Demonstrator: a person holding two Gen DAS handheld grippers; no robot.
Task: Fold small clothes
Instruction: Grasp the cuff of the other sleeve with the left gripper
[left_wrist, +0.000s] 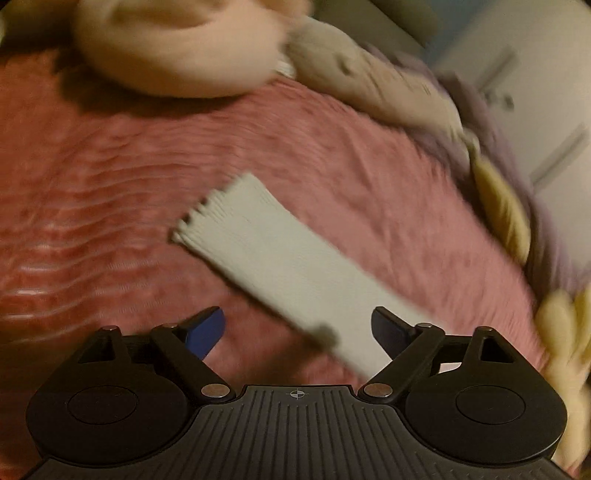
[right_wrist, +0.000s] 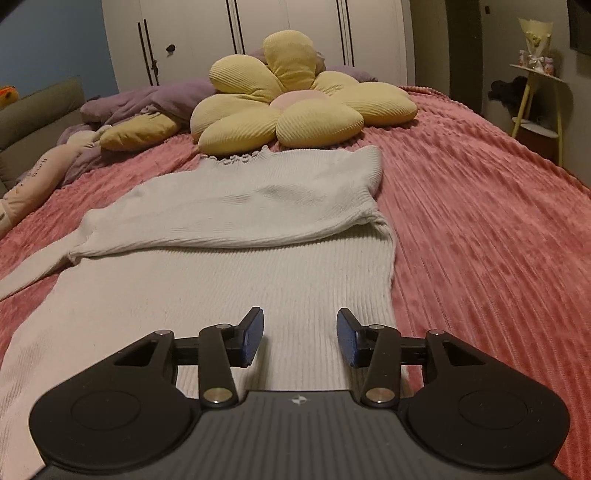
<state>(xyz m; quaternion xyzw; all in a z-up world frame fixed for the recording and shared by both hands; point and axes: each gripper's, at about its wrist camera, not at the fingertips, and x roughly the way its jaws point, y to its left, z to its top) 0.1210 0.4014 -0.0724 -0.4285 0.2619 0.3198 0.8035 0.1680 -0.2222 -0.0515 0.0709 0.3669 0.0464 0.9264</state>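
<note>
1. Lettering on the pink plush (right_wrist: 22, 192), far left, too small to read.
2. White knit sweater (right_wrist: 229, 236) lies flat on the pink bedspread (right_wrist: 480, 221), right sleeve folded across its chest.
3. Left gripper (left_wrist: 298, 332): jaws wide, empty, over the left sleeve (left_wrist: 280, 258).
4. Right gripper (right_wrist: 300, 338): jaws partly apart, empty, above the near hem.

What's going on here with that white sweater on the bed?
Someone is folding a white sweater on a pink bedspread, using a handheld gripper in each hand. One sleeve is already folded across the body. The other sleeve still lies stretched out, and the left gripper hovers over it with jaws wide open. The right gripper is over the sweater's lower part, jaws open, holding nothing.
</note>
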